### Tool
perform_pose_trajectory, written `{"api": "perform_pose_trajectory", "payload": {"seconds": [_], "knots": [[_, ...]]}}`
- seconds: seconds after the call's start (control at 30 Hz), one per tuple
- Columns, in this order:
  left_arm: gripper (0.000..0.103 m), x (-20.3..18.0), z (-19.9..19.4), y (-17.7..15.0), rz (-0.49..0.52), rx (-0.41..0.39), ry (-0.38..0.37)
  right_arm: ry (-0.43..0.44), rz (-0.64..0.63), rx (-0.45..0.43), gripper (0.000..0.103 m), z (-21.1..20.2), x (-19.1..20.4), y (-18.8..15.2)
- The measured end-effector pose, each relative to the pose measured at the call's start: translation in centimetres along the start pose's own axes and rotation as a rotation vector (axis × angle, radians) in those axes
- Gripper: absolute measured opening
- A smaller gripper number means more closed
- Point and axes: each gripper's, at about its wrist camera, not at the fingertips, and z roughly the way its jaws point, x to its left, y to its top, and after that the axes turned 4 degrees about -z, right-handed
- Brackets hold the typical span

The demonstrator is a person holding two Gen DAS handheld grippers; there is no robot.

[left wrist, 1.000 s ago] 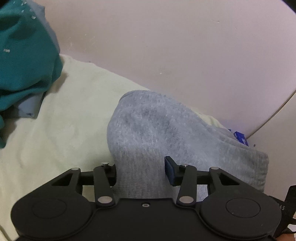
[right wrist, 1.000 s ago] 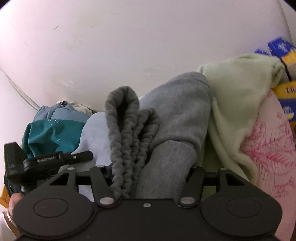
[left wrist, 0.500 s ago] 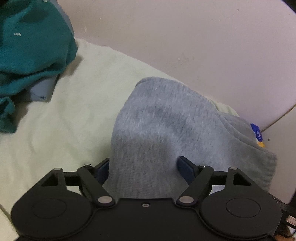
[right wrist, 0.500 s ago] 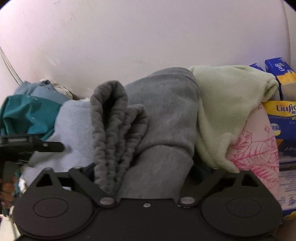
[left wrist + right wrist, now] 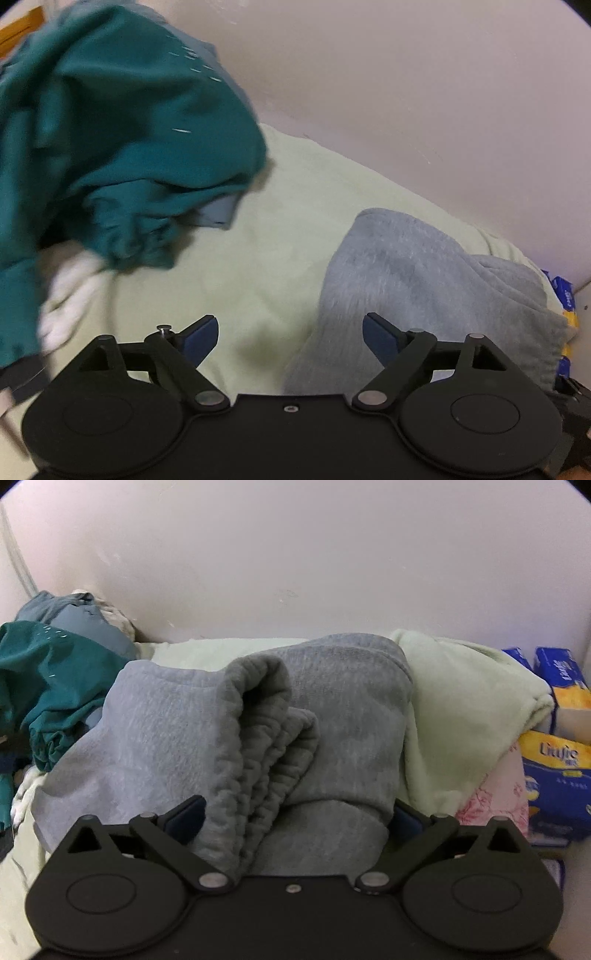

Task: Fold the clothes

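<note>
Both sets of fingers are spreading wide: left gripper (image 5: 290, 338) opening, pads off the grey sweatpants (image 5: 424, 291); right gripper (image 5: 295, 818) opening, folded sweatpants between its fingers, bundled on the pale green blanket (image 5: 240, 266).

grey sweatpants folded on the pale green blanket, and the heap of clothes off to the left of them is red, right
Not quite: the heap is teal, not red, as the right wrist view shows. The rest holds: the grey sweatpants lie folded on the pale green blanket, with the heap to their left.
</note>
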Motion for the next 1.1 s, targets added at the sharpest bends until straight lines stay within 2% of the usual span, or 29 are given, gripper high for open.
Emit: {"api": "perform_pose_trajectory", "payload": {"seconds": [0.03, 0.17, 0.27, 0.33, 0.47, 0.57, 0.67, 0.73, 0.8, 0.87, 1.0, 1.1], "knots": [[0.103, 0.6, -1.4, -0.5, -0.03, -0.002, -0.007, -0.007, -0.001, 0.0, 0.102, -0.3, 0.2, 0.1], [0.102, 2.5, -7.4, -3.5, -0.103, 0.001, -0.055, -0.026, -0.071, -0.018, 0.102, -2.9, 2.0, 0.3], [0.102, 4.2, -12.6, -6.2, -0.127, -0.024, -0.023, -0.011, -0.167, -0.076, 0.102, -5.9, 3.9, 0.1], [0.102, 5.2, -14.6, -7.2, -0.147, -0.033, -0.009, 0.026, -0.272, -0.092, 0.102, -8.8, 6.4, -0.1], [0.102, 8.4, -22.2, -11.8, -0.241, -0.06, 0.003, 0.143, -0.377, -0.083, 0.102, -13.5, 10.4, -0.6], [0.102, 10.2, -26.8, -14.7, -0.283, -0.052, 0.042, 0.202, -0.492, -0.097, 0.102, -18.9, 14.8, -2.2], [0.102, 11.5, -32.6, -17.5, -0.31, -0.033, 0.067, 0.297, -0.548, -0.07, 0.102, -25.7, 19.2, -4.0], [0.103, 11.8, -36.3, -18.7, -0.315, -0.032, 0.09, 0.342, -0.545, -0.042, 0.102, -28.2, 20.5, -4.6], [0.103, 12.0, -41.9, -20.3, -0.322, -0.054, 0.152, 0.389, -0.573, 0.015, 0.102, -32.4, 22.2, -5.4], [0.103, 11.8, -45.5, -21.2, -0.319, -0.081, 0.183, 0.429, -0.617, 0.058, 0.102, -36.7, 23.9, -6.1], [0.103, 11.2, -53.8, -23.9, -0.358, -0.139, 0.25, 0.477, -0.685, 0.028, 0.102, -45.6, 25.9, -7.1], [0.103, 11.0, -58.4, -25.9, -0.383, -0.169, 0.268, 0.501, -0.675, 0.048, 0.102, -49.7, 27.2, -7.4]]}}
